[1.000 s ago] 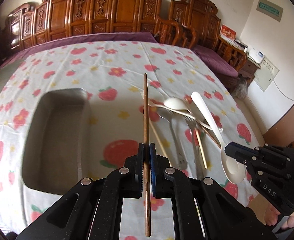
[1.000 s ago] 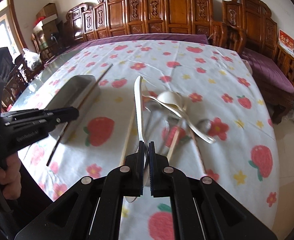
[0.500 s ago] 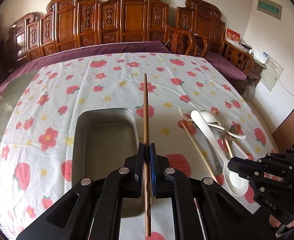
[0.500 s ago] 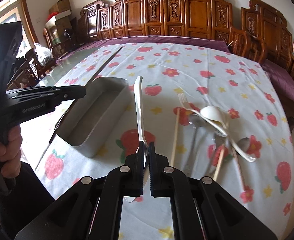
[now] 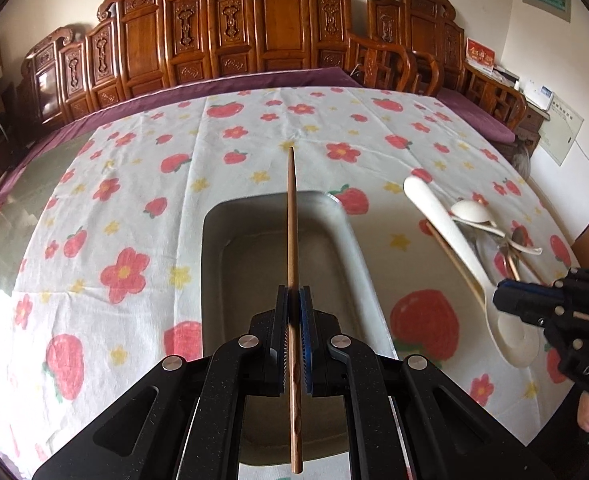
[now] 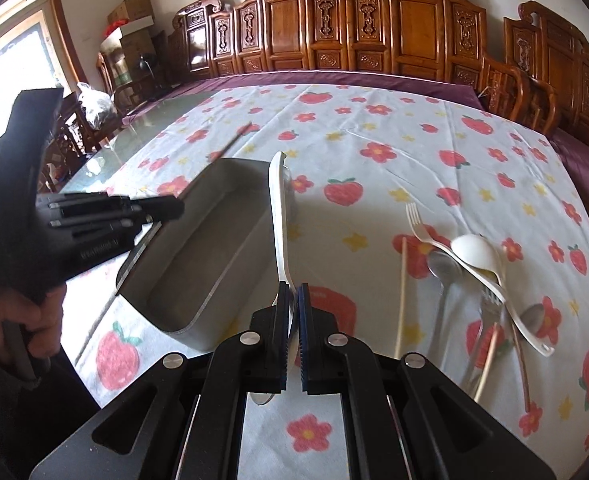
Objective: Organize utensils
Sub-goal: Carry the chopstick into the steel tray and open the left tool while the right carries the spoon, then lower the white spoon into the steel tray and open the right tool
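wooden brown chopstick (image 5: 291,232), thin and round, is clamped in the left hand-held gripper (image 5: 293,312) above the rectangular metal tray (image 5: 350,240). the right hand-held gripper (image 6: 293,312) pinches a smooth white spoon (image 6: 279,208) over the tray's right rim. other utensils (image 6: 474,276) lie heaped on the cloth-covered surface (image 6: 374,128).
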{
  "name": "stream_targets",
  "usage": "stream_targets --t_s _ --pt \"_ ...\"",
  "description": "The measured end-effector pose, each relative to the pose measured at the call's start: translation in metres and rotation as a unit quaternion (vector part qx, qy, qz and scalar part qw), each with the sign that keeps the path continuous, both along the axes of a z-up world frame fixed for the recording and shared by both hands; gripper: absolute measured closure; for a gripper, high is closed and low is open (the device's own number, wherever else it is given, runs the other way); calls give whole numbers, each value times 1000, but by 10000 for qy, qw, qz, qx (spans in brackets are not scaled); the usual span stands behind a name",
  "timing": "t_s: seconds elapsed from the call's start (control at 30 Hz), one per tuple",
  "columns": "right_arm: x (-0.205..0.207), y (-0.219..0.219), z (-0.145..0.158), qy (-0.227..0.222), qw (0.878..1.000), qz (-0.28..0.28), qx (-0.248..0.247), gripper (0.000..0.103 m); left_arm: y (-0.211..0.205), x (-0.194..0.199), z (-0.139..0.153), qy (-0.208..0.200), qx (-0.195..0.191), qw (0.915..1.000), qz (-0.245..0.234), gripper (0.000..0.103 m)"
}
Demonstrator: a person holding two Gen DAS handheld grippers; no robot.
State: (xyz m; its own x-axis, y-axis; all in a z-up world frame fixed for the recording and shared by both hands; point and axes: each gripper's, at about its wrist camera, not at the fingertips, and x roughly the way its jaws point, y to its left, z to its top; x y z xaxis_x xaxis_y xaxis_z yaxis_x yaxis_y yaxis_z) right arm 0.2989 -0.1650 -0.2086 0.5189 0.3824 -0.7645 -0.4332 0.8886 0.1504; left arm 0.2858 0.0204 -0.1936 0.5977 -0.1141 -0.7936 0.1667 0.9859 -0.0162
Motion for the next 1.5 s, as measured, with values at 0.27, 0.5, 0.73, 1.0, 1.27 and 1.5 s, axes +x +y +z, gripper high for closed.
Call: stream_targets --t_s 0.27,0.5,0.73,1.0,1.27,1.5 --pt "5 16 -3 53 10000 60 -39 98 8 7 -20 270 -89 9996 -12 98" --pt "10 30 -3 95 9999 90 -49 98 16 9 -22 299 -227 9993 -5 98" --pt "17 53 -7 198 9998 101 1 98 30 2 -1 -23 -183 9998 49 97" --pt "27 80 -20 465 9989 36 36 98 61 -4 16 -268 -209 9990 290 97" --pt "31 103 -35 669 9977 87 79 96 75 -7 21 -325 -293 9983 391 97" --pt "23 93 -29 503 9986 124 138 96 69 -10 23 -349 -292 9985 306 96"
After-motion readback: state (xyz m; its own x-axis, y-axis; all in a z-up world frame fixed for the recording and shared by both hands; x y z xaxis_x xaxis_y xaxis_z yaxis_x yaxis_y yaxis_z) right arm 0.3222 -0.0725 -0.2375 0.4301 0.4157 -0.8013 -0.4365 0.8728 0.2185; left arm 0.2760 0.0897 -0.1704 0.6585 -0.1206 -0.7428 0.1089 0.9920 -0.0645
